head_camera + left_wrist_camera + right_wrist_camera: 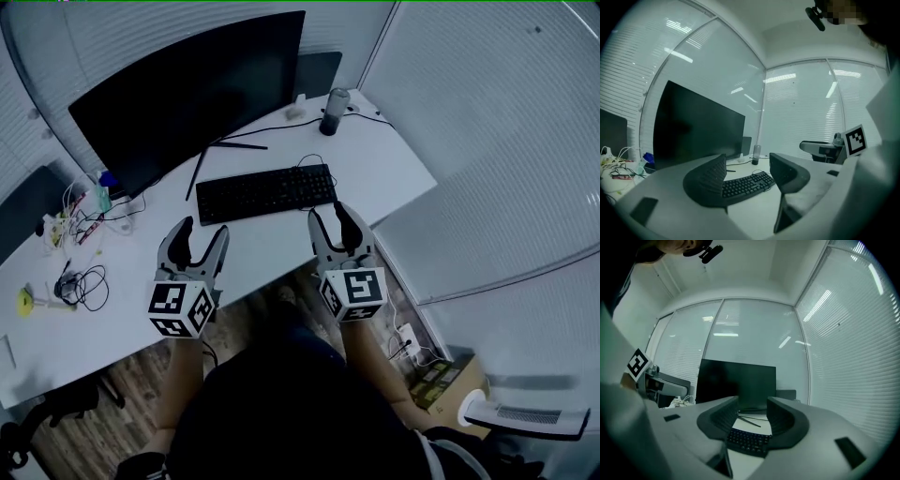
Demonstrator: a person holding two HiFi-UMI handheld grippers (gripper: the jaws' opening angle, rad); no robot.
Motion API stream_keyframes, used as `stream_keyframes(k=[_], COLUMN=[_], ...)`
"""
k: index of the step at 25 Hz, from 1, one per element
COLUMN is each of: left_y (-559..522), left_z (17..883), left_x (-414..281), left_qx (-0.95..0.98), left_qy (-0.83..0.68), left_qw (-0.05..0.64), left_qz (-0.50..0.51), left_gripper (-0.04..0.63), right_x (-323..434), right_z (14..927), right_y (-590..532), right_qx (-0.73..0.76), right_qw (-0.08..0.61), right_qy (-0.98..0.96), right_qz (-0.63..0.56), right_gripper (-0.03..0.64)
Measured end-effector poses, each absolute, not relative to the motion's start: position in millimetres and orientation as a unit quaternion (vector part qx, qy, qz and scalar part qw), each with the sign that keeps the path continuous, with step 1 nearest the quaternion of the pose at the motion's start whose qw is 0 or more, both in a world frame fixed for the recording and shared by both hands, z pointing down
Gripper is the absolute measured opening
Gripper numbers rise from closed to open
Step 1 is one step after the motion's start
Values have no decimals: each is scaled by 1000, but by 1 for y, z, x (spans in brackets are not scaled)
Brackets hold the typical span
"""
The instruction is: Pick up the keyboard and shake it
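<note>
A black keyboard (265,192) lies flat on the white desk (398,169), in front of the monitor, with its cable running back from it. My left gripper (203,228) hovers over the desk's near edge, short of the keyboard's left end, open and empty. My right gripper (329,212) hangs just short of the keyboard's right end, also open and empty. The left gripper view shows the keyboard (747,183) beyond the spread jaws of the left gripper (747,161). In the right gripper view the keyboard (747,441) lies low between the jaws of the right gripper (752,401), apart from them.
A large dark monitor (187,94) stands behind the keyboard, and a grey cylinder (333,111) stands at the back right. Tangled cables (82,281) and a small yellow thing (25,300) lie at the desk's left. A chair armrest (525,412) shows at the lower right.
</note>
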State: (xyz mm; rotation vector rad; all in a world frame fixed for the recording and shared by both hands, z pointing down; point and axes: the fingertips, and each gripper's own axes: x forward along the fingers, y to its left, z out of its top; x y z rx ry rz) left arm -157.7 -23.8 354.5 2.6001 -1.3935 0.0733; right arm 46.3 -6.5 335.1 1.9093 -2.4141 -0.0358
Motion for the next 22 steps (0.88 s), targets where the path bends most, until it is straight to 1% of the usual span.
stream_keyframes(k=[7, 11, 20, 22], left_y=[-107, -147, -197, -203], left_z=[403, 435, 504, 518], left_x=[-137, -126, -137, -142], left_qx=[851, 835, 789, 784], left_qy=[-504, -514, -549, -548], left_qw=[136, 180, 246, 259], left_qz=[59, 75, 125, 135], left_gripper=[268, 271, 288, 308], right_x=[92, 114, 150, 157], right_z=[387, 419, 491, 505], right_y=[-103, -149, -217, -226], right_qx=[596, 578, 541, 539], right_qw=[65, 92, 148, 157], right_qy=[-800, -810, -820, -817], right_qz=[24, 46, 112, 133], right_gripper=[181, 181, 199, 210])
